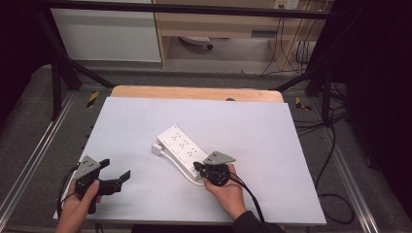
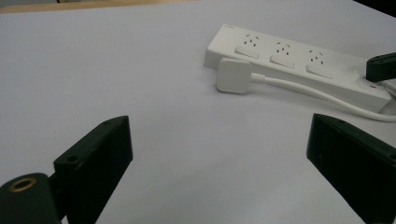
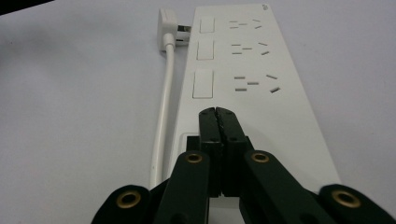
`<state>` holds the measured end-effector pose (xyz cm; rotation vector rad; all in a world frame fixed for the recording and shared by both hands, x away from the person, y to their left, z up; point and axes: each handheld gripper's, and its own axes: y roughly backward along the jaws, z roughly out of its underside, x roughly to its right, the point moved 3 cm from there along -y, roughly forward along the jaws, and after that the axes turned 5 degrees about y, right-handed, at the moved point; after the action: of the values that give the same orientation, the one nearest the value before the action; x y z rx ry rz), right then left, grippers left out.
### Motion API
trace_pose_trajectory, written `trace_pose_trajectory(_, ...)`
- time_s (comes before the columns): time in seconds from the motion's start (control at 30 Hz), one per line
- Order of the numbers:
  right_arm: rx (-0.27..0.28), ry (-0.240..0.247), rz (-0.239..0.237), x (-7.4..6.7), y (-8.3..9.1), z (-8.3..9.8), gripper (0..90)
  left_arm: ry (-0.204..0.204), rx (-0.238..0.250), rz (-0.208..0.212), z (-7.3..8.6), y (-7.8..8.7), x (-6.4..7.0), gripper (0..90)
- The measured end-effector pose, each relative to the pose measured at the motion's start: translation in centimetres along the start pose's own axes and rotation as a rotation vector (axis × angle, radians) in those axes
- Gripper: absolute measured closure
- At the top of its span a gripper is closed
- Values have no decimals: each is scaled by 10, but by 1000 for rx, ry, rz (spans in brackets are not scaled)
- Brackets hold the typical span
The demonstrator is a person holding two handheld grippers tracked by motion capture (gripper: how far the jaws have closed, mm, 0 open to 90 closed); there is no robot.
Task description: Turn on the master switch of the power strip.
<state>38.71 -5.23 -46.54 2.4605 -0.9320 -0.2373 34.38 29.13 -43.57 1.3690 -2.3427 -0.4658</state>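
High view: right gripper (image 1: 198, 167) on a white power strip (image 1: 180, 145) near the table's (image 1: 272, 145) middle.
Right gripper view shows its jaws closed together, empty, tips over the strip's near end; the plug (image 3: 167, 23) touches the far end. Left gripper (image 2: 219, 154), jaws wide open and empty, sits near the front-left corner. No writing is legible.

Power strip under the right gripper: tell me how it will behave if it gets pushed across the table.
The power strip looks like a rigid, flat plastic bar lying flush on the smooth table, so it would probably slide or pivot, not tip or roll. Its white cord curves loosely alongside and would likely trail and flex. The shut right gripper rests over one end, so an off-centre push may swing it.
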Motion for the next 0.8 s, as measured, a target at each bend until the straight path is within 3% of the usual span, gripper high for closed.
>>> trace_pose_trajectory(0.8, 0, 6, 4, 0, -1, 2, 900, -2, -10, -2, 1, 0, 0, 69)
